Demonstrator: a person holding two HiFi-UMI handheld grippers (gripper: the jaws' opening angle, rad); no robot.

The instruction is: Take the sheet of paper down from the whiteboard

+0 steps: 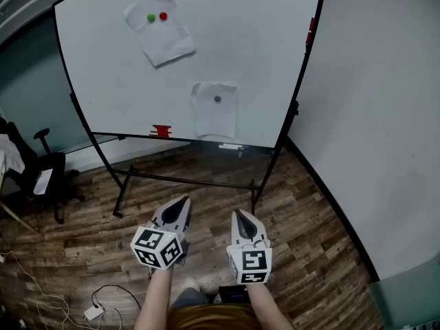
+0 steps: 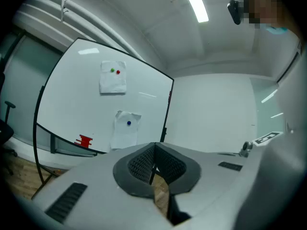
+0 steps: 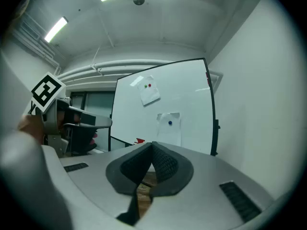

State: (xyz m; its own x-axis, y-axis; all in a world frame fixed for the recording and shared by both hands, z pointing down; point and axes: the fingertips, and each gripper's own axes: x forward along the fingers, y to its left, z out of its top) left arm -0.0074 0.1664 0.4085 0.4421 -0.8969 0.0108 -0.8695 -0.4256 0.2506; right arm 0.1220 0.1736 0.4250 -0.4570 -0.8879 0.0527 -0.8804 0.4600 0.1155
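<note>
Whiteboard (image 1: 254, 47): on a floor stand, well ahead of both grippers.
Upper sheet (image 1: 159, 27): tilted, pinned by a green magnet (image 1: 150, 18) and a red magnet (image 1: 163, 16).
Lower sheet (image 1: 214, 112): pinned by one dark magnet (image 1: 218, 99).
Left gripper (image 1: 181, 203): jaws clenched, empty, aimed at the board.
Right gripper (image 1: 240, 216): the same.
Stage: likely a ready pose; neither sheet reached yet.

Lit cool and even from overhead by ceiling strip lights (image 2: 196, 4), bright for an indoor room. Throws only faint streaks of glare across the whiteboard (image 1: 240, 47) and a soft sheen on the wooden floor (image 1: 309, 239) just below it. Bends straight edges toward the borders in all three views and blackens the corners in both gripper views. Goes soft on the near shells of the left gripper (image 2: 153, 145) and right gripper (image 3: 152, 143). Weak shadows throughout.
</note>
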